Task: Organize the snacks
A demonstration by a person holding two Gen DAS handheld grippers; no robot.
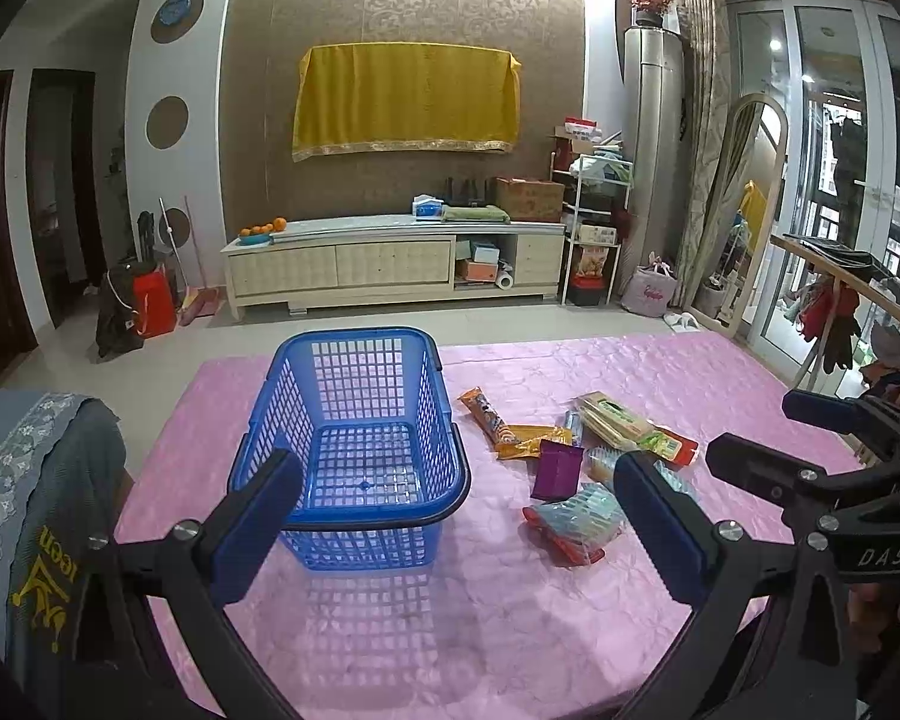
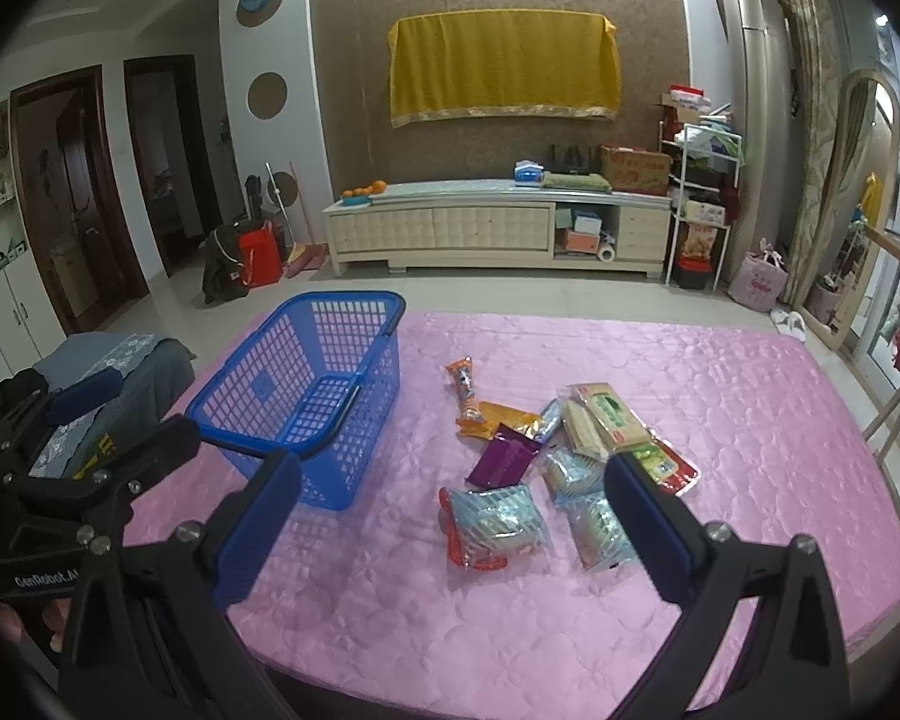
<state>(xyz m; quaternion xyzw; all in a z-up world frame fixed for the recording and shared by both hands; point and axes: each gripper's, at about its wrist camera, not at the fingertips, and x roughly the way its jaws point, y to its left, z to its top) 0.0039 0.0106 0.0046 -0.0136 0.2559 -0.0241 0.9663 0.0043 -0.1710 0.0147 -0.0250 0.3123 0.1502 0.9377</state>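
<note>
Beside scattered snacks [image 2: 546, 468], blue basket [image 1: 354, 438] sits empty.

A blue plastic basket [image 1: 360, 450] stands upright and empty on the left, its dark handle folded down along the rim. Right of it and apart lies a loose heap of snack packets [image 2: 561, 468]: an orange wrapper [image 2: 467, 390] farthest, a purple pouch [image 2: 501, 462] mid-heap, a clear striped bag [image 2: 495, 525] nearest.

Living room behind the pink quilted cover [image 2: 660, 372]

I see a yellow cloth [image 1: 407, 96] draped on the brown patterned wall, a long cream cabinet [image 1: 390, 261] beneath it holding oranges [image 1: 262, 230], and a red bag [image 1: 153, 303] by the doorway.
</note>
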